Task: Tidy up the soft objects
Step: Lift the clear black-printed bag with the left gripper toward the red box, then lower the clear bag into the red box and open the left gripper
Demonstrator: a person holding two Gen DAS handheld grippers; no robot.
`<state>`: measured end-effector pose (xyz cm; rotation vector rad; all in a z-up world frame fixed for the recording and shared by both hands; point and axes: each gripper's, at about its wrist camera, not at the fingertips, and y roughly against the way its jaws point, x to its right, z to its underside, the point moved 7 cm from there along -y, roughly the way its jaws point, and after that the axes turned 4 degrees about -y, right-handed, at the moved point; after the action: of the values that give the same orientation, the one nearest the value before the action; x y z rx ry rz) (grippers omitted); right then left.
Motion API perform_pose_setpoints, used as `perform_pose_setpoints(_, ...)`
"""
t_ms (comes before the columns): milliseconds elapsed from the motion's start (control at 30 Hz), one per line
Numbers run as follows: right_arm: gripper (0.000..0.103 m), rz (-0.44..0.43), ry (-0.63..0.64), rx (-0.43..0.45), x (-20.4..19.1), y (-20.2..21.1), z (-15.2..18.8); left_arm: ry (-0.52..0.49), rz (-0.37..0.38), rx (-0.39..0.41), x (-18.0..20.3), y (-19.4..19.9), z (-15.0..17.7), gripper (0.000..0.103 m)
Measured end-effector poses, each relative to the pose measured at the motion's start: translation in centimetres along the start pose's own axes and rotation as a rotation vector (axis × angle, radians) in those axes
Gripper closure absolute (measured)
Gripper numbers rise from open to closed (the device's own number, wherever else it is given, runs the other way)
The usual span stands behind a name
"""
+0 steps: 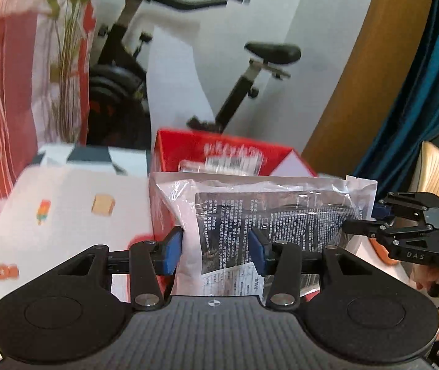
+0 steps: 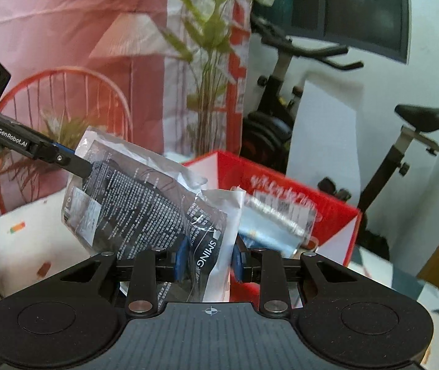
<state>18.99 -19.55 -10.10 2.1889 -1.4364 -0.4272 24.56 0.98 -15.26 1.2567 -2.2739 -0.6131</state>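
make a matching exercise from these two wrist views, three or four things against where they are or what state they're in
Things:
1. plastic packet
2. red box
3. exercise bike
4. left gripper

Places or states:
a. stands by the white wall, behind the box
b. gripped at both ends and held up in front of the box
c. open at the top, with packaged items inside
d. blue pads closed on one end of the packet

Pairs: 1-b, 2-c, 3-a, 4-d

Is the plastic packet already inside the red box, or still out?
Out. The plastic packet hangs in the air before the red box, pinched between the left gripper and right gripper.
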Motion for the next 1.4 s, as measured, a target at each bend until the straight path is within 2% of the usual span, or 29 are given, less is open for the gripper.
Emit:
perform_pose_setpoints(333, 0.076, 0.082, 0.016, 0.115, 3.2, 0.7, -4.1, -0.037, -0.027, 0.13, 1.8, -0.4, -4.8, 0.054)
perform_pose_setpoints(500, 0.076, 0.129, 0.005, 0.139, 4.5, 0.0, -4.8, -0.104, -0.097, 0.16, 2.7, -1.7, -5.8, 0.054)
perform_pose_setpoints(667, 0.076, 0.171, -0.029, 0.162, 5.9, -1.3, -5.1, -0.074, -0.11, 0.192, 2.5, -2.8, -7.2, 0.056)
perform_pose_setpoints(767, 0.076, 0.182, -0.04, 0.156, 6.7, -2.3, -5.0, -0.094, -0.126, 0.201, 2.4, -3.9, -7.7, 0.056)
perform_pose_setpoints(900, 0.076, 0.189, -0.088, 0.095, 8.3, -4.5, -3.6, -0.071, -0.114, 0.108, 1.7, -6.8, -7.1, 0.06)
perform_pose_setpoints(1100, 0.078, 0.179, -0.193, -0.046, 10.2, -7.4, 0.2, -0.108, -0.095, -0.036, 2.1, -10.0, -5.2, 0.06)
perform_pose_setpoints(1233, 0.079, 0.163, -0.25, -0.11, 10.6, -8.8, 1.7, -0.118, -0.107, -0.092, 1.6, -11.3, -4.4, 0.06)
perform_pose_setpoints(1400, 0.08, 0.172, -0.228, -0.184, 10.4, -10.9, 2.4, -0.099, -0.109, -0.152, 0.6, -12.8, -3.8, 0.06)
